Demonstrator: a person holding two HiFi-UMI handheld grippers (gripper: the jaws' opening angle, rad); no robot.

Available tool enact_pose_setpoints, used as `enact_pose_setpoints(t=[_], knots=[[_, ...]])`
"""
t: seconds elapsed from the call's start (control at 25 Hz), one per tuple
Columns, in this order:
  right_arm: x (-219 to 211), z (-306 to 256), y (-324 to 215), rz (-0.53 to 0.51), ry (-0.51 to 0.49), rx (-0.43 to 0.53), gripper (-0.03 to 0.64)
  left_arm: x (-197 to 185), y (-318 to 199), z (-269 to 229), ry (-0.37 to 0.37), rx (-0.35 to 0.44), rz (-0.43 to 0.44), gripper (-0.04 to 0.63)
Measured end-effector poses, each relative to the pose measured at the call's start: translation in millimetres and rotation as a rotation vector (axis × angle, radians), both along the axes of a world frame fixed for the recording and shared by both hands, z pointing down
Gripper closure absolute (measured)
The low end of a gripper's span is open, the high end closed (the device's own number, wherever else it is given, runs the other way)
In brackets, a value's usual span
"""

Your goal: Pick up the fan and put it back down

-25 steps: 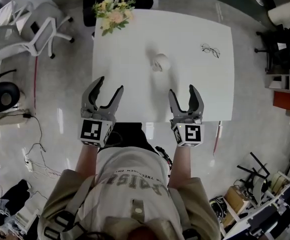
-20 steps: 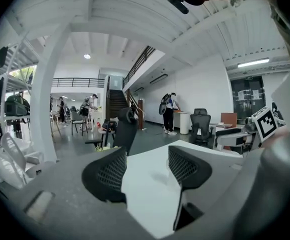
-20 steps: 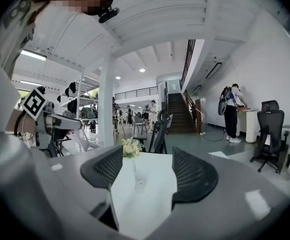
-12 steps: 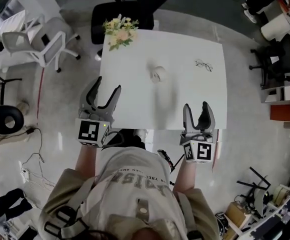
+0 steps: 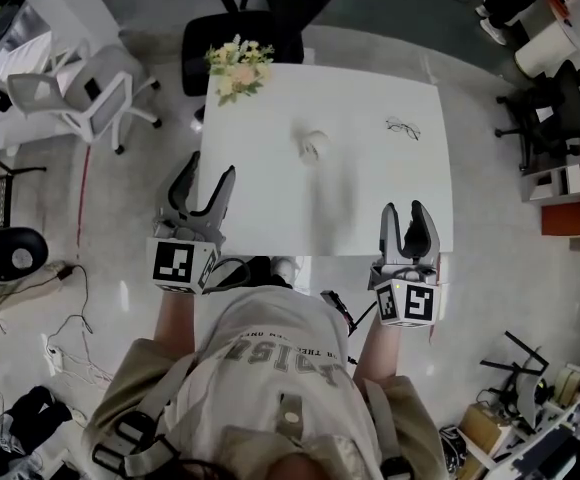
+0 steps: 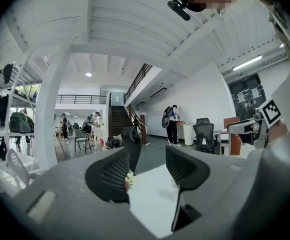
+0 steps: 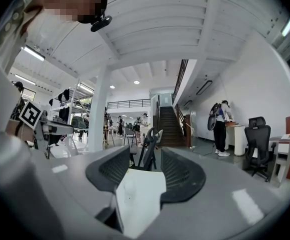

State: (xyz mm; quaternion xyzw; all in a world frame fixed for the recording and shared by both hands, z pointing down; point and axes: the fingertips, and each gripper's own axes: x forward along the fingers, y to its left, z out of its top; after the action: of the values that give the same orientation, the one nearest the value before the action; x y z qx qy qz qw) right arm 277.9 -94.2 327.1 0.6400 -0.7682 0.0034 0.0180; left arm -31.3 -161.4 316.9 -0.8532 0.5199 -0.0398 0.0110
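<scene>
Both sets of jaws parted, empty, just narrowing: left gripper [image 5: 210,170], right gripper [image 5: 405,209]. Fan [image 5: 313,146] ahead between them on surface [image 5: 370,193], roughly equidistant.

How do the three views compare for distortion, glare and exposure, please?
Head view: wide-angle bending at the edges; the white table is overexposed, so the pale fan barely stands out; the glossy floor shows glare. Left gripper view: strong fisheye, black corners, curved ceiling beams. Right gripper view: the same fisheye, a strip light flaring upper right.
</scene>
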Motion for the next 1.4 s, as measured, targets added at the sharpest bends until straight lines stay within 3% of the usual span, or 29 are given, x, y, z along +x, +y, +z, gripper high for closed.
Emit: enact_pose_setpoints(t=[0.72,1.28,1.4], knots=[[-8,-29,6,-0.002,0.076,0.044,0.538,5,5,-18,-0.026,0.053,0.016,0.476],[-10,-36,1,-0.014,0.098,0.061,0.567,2,-2,-25,-0.013,0.08,-0.015,0.583],[-9,-39,2,-0.018,0.095,0.066,0.612,2,-3,-23,-0.009,0.087,-0.007,0.583]])
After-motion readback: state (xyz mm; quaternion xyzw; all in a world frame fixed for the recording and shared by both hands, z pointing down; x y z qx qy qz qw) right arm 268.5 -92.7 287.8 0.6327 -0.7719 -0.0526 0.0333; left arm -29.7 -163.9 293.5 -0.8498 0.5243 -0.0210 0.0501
